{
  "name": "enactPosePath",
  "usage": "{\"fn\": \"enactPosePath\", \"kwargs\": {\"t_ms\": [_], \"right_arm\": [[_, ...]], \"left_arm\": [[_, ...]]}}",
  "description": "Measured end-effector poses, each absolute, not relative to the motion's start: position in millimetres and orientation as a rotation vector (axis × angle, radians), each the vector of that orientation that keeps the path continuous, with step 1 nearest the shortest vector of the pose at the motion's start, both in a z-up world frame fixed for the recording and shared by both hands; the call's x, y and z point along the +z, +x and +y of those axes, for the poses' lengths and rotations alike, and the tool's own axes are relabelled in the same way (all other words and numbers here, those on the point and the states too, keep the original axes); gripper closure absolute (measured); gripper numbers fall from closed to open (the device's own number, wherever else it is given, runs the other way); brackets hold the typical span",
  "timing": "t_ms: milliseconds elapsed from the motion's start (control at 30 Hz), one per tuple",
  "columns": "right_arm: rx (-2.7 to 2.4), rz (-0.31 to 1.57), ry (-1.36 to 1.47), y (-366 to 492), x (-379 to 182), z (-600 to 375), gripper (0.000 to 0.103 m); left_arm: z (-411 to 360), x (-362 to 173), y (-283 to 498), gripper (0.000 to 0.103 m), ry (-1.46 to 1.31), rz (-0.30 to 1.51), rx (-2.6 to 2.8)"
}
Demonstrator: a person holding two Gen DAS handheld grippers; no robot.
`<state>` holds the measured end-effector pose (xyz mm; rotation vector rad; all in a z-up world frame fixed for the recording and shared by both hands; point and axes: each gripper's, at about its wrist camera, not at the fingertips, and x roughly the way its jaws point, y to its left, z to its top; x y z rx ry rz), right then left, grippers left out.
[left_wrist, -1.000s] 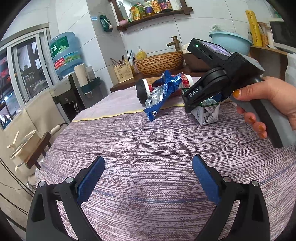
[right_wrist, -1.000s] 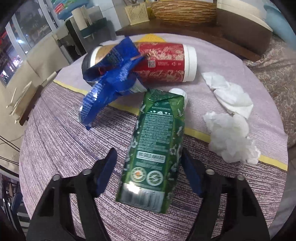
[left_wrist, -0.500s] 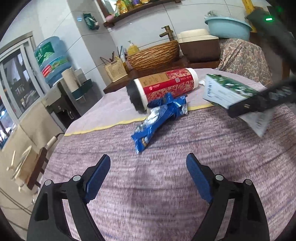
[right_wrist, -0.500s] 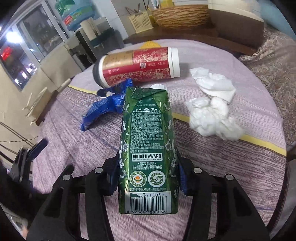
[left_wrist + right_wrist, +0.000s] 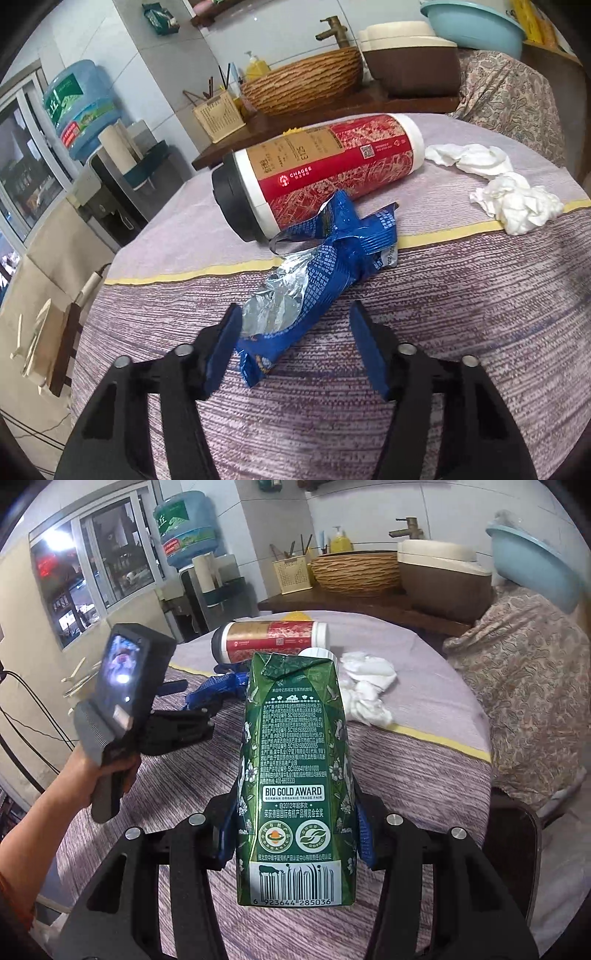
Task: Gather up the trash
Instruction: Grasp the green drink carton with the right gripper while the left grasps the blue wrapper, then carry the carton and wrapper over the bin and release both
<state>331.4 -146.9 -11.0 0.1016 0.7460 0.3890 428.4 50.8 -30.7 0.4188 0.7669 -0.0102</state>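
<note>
My right gripper (image 5: 295,834) is shut on a green milk carton (image 5: 295,782) and holds it lifted above the table. My left gripper (image 5: 295,343) is open, its blue pads on either side of the near end of a crumpled blue snack wrapper (image 5: 317,273) that lies on the tablecloth. In the right wrist view the left gripper (image 5: 192,716) is at the wrapper (image 5: 218,686). A red and gold canister (image 5: 325,173) lies on its side behind the wrapper. Crumpled white tissues (image 5: 513,195) lie to the right of it.
The round table (image 5: 480,332) has a purple striped cloth with a yellow band. Behind it a wooden counter holds a wicker basket (image 5: 303,85), a brown pot (image 5: 410,59) and a blue basin (image 5: 472,22). A water dispenser (image 5: 85,110) stands at the left. A patterned cloth (image 5: 528,686) drapes at right.
My right gripper shut on the carton and lifted it up and back off the table. My left gripper moved forward to the blue wrapper, which now sits between its open fingers.
</note>
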Motion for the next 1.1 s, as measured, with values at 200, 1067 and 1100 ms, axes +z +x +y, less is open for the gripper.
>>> {"fn": "enactPosePath", "kwargs": {"t_ms": [200,1067,1100], "right_arm": [[0.369,0.73,0.134,314.8,-16.3,-159.6,0.052],[0.189,0.619,0.363,222.8,-60.3,-287.2,0.052],[0.169,0.622,0.367,219.6,-63.5,-295.2,0.052]], "left_arm": [[47.3,-34.4,430.0,0.09,0.412,0.771,-0.012],[-40.9,8.8,230.2,0.099,0.174,0.523,-0.33],[-49.6,9.7,223.7,0.099,0.178,0.509,-0.342]]}}
